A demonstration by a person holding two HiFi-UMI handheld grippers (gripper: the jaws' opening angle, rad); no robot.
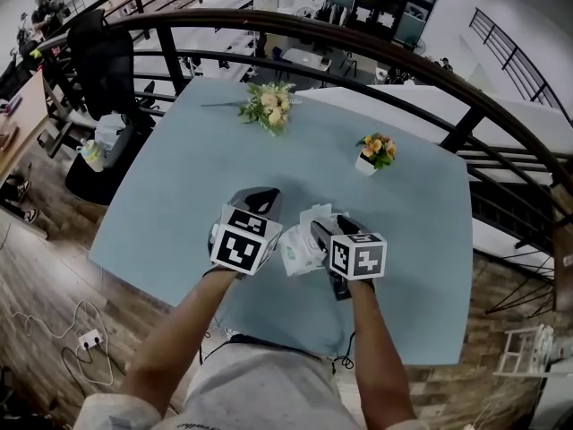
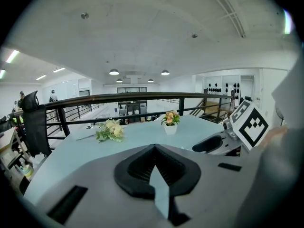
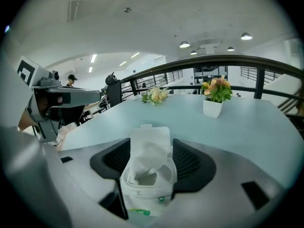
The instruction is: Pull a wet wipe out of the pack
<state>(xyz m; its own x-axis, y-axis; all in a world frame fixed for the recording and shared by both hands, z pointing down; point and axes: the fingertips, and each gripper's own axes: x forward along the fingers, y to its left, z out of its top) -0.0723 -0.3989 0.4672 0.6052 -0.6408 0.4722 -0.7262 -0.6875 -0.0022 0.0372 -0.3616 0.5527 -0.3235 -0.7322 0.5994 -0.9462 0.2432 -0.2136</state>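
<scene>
a: right claw (image 3: pixel 148 161) was clamped on the wet wipe pack (image 3: pixel 142 194), a jaw on each long side, over the person's side of the tabletop (image 1: pixel 295 164). whether the pack sat on the surface or hung just above it, i couldn't call.

b: and the left claw (image 2: pixel 156 171)?

a: jaws drawn together, nothing between them, hovering just beside the pack on its left.

b: which way was the pack pointing?

a: its long axis looked to run along the right claw's jaws, away from the person. the flip lid (image 3: pixel 151 136) stood open on the far side, the mouth faced up, and a wipe (image 3: pixel 145 156) puffed out of it in a loose tuft.

b: how would it handle?

a: my read was a soft, light pouch. it would squash under pressure and ride up with the pull unless the right claw pinned it. the wipe looked thin and limp, and probably damp, so it was apt to tear or drag the next sheet along. the best hold was that raised tuft, pinched low near the mouth and drawn straight up.
</scene>
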